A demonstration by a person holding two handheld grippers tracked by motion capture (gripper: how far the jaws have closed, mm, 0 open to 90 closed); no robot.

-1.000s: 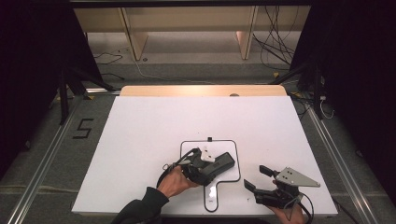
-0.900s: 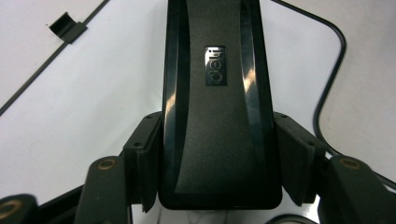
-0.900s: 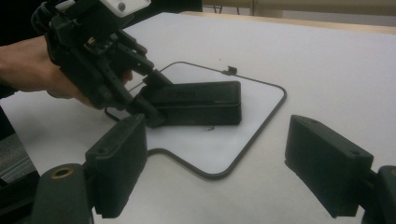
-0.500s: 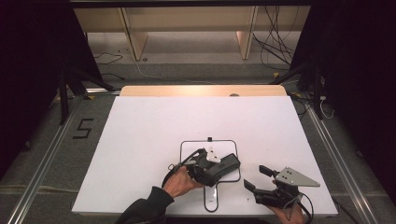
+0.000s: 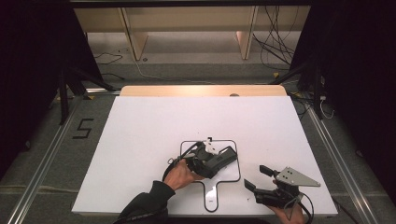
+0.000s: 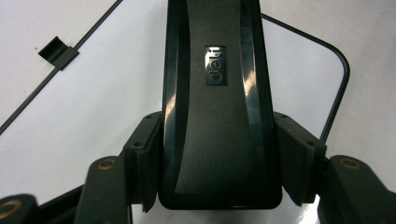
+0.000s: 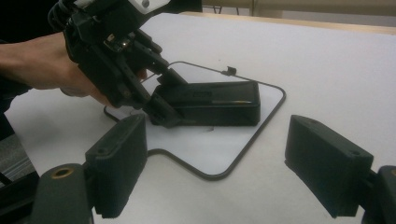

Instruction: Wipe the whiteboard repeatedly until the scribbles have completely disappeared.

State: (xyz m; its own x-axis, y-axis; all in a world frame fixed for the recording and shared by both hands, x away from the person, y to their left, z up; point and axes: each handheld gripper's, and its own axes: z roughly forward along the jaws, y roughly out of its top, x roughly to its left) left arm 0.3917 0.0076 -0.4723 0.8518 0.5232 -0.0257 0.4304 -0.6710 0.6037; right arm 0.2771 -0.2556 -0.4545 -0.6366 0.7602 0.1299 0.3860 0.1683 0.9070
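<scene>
At a white desk (image 5: pixel 140 140), a person's left tool (image 5: pixel 198 161) is clamped across the near end of a black stapler-like device (image 5: pixel 223 157), pads pressing both of its long sides, as the left gripper view shows. The device sits inside a thin black outline (image 5: pixel 239 158) drawn on the desk, shaped like a rounded square with a short handle, and appears to rest on or just above the surface; which one cannot be told. The right tool (image 5: pixel 254 178) waits well apart near the desk's front edge, jaws wide and empty, pointing toward the device. The risk from here lies in the grip: the jaws hold one end only, so the long free end could sag or swing if lifted, and the glossy side strips may let it slip. A release while tilted could leave the device across the outline instead of within it. A small black clip (image 6: pixel 57 50) on the outline, just beside the device, could also catch its corner.
</scene>
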